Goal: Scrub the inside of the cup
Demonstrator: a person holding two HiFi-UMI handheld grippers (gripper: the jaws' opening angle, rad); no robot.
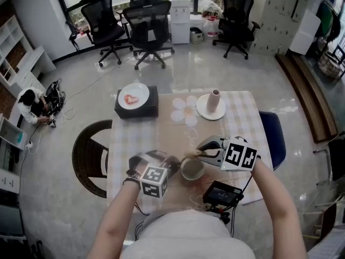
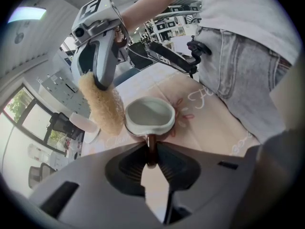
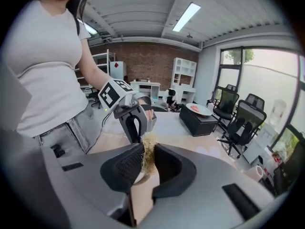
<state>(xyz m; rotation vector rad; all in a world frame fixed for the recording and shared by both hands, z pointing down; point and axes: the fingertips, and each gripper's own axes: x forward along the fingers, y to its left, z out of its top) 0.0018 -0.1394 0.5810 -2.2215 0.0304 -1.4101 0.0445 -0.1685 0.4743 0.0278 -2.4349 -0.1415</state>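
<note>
While we stand at the near edge of a table [image 1: 161, 136] spread with a pale checked cloth, we hold a two-jaw gripper in each hand. The cup [image 1: 192, 169] is over the near middle of the table, between the two grippers, with its mouth facing up; it is brown outside and pale inside.

In the left gripper view, our left gripper [image 2: 151, 152] has its jaws drawn narrow and pressed on the cup's thin brown handle [image 2: 151, 147], with the bowl of the cup [image 2: 149, 114] just beyond the jaw tips. We cannot tell whether the cup rests on the cloth or is lifted off it.

In the right gripper view, our right gripper [image 3: 147, 159] has its jaws closed close together on a tan, fibrous scrubbing pad [image 3: 148, 149]. From the left gripper view, that pad [image 2: 101, 106] hangs down from the right gripper [image 2: 101, 84] just beside the cup's rim, outside the cup. We cannot tell whether it touches the rim.

Farther across the table, a white plate [image 1: 133, 96] with something red on it sits on a black box [image 1: 138, 111], and a pale vase [image 1: 214, 100] stands upright on a white dish [image 1: 205, 111]. A small black device [image 1: 222, 193] lies at the table's near edge.
</note>
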